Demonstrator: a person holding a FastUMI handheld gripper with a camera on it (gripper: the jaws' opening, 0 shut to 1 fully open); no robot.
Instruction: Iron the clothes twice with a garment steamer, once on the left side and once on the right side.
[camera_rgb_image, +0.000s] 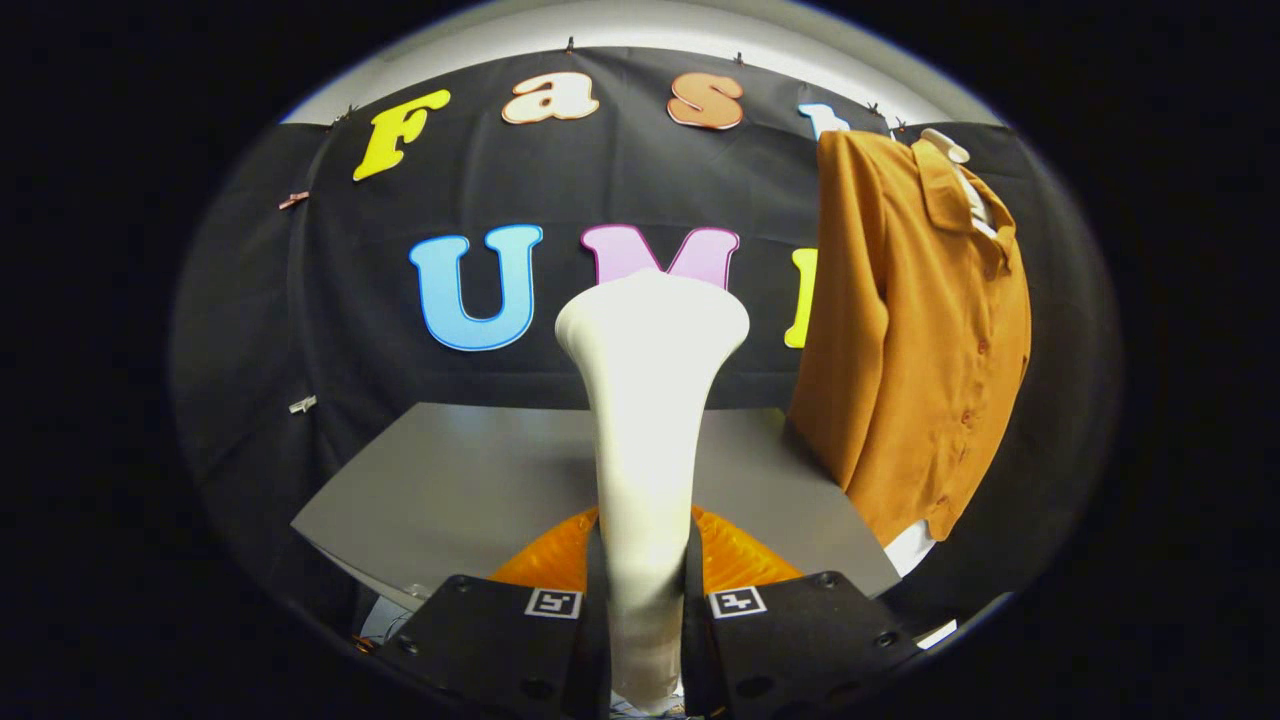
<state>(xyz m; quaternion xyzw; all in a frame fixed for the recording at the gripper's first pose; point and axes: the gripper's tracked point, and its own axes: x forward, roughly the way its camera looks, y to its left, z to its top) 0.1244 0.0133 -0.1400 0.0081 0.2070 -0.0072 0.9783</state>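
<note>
A: State the gripper condition.

B: The two fingers are closed against the handle of the garment steamer, one finger pressing on each side. The handle fills the gap between them.

A: Steamer orientation?

B: Upright. The narrow handle rises from between the fingers and widens into a flared head at the top, which stands in front of the black cloth wall.

A: Location of the clothes?

B: A brown button-front shirt hangs to the right of the steamer and beyond the fingers, against the wall. Its collar is at the top, with a white hanger part showing above it. The shirt and the steamer head are apart.

A: Surface below?

B: A grey table lies beyond the fingers. The shirt's lower hem hangs past the table's right edge.
</note>
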